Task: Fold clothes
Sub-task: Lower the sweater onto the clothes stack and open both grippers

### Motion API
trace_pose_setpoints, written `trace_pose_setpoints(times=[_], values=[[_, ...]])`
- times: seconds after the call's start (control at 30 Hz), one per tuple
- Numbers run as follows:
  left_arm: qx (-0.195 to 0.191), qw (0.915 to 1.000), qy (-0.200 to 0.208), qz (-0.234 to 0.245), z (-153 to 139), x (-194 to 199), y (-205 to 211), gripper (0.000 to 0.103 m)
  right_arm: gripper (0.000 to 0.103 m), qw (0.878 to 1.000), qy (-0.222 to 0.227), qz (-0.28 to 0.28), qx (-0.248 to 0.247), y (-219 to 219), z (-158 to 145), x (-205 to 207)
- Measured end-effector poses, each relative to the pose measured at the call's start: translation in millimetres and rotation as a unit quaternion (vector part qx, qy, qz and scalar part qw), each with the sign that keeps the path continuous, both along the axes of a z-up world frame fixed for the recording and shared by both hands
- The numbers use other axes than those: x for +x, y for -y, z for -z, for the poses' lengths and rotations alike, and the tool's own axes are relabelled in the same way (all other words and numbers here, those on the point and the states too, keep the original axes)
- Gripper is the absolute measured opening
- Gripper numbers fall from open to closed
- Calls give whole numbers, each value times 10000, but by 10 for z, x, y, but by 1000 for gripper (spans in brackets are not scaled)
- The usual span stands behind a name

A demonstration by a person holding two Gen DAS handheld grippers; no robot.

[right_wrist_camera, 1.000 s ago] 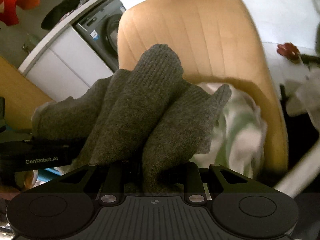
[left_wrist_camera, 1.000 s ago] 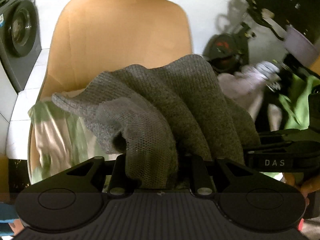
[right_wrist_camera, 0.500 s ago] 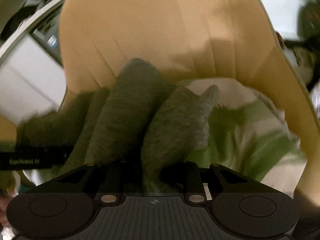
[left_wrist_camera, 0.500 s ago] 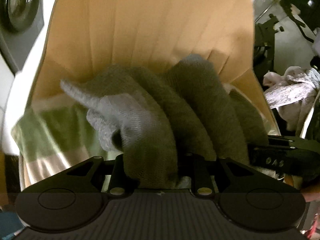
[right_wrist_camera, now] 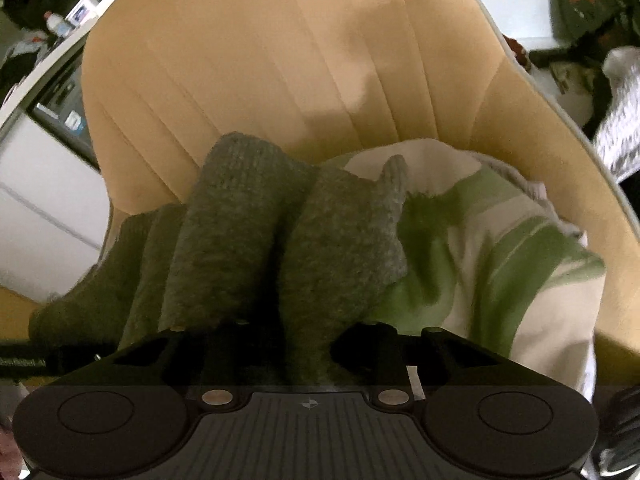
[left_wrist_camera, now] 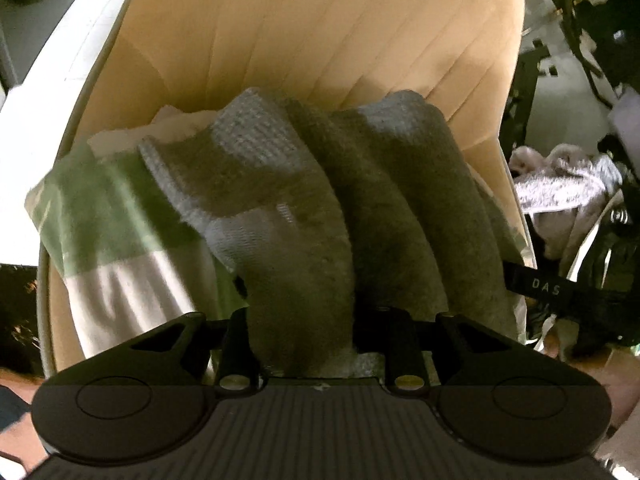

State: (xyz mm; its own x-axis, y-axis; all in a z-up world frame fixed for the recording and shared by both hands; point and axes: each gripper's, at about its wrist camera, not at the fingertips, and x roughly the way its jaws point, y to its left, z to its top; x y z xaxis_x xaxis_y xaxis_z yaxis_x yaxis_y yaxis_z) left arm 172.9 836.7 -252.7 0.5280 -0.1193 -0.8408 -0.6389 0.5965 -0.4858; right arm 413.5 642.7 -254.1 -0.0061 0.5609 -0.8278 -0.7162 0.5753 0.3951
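Observation:
A grey knitted garment [left_wrist_camera: 328, 200] is bunched in folds over the seat of a tan chair [left_wrist_camera: 320, 40]. My left gripper [left_wrist_camera: 316, 340] is shut on one bunch of it, the knit filling the gap between the fingers. In the right wrist view the same grey knit [right_wrist_camera: 280, 240] runs into my right gripper [right_wrist_camera: 304, 352], which is shut on another bunch. The right gripper's black body [left_wrist_camera: 560, 288] shows at the right edge of the left wrist view. Under the knit lies a green and white striped cloth [right_wrist_camera: 500, 264] on the seat.
The chair's backrest [right_wrist_camera: 300, 60] rises close behind the clothes. A pale fluffy garment [left_wrist_camera: 568, 184] lies to the right of the chair among dark frames. White cabinets [right_wrist_camera: 40, 200] stand to the left. A hand [left_wrist_camera: 16, 432] shows at the lower left.
Both grippers have carried the grey knit forward and down over the chair seat. The backrest now fills the views, and the knit lies lower on the striped cloth.

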Motion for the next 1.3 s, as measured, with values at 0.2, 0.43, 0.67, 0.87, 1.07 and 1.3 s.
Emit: trace_pose_setpoints(times=[0.2, 0.43, 0.67, 0.87, 1.07, 1.3], values=[[-243, 9997, -12, -34, -184, -283, -195, 26, 21, 9990, 320, -71, -306, 227, -237, 312], [-409, 9987, -317, -32, 37, -240, -260, 29, 22, 9959, 434, -298, -739, 177, -112, 370], [-551, 9976, -275, -320, 131, -361, -144, 49, 32, 9948, 593, -221, -795, 132, 74, 252], [-711, 9918, 746, -750, -293, -666, -354, 57, 62, 9949, 734, -280, -634, 309, -150, 128], [-444, 9887, 919, -1099, -407, -614, -602, 59, 78, 9938, 1048, 6, -382, 478, -381, 49], [888, 9936, -69, -701, -374, -266, -574, 22, 79, 9914, 1224, -240, -399, 589, -404, -61]])
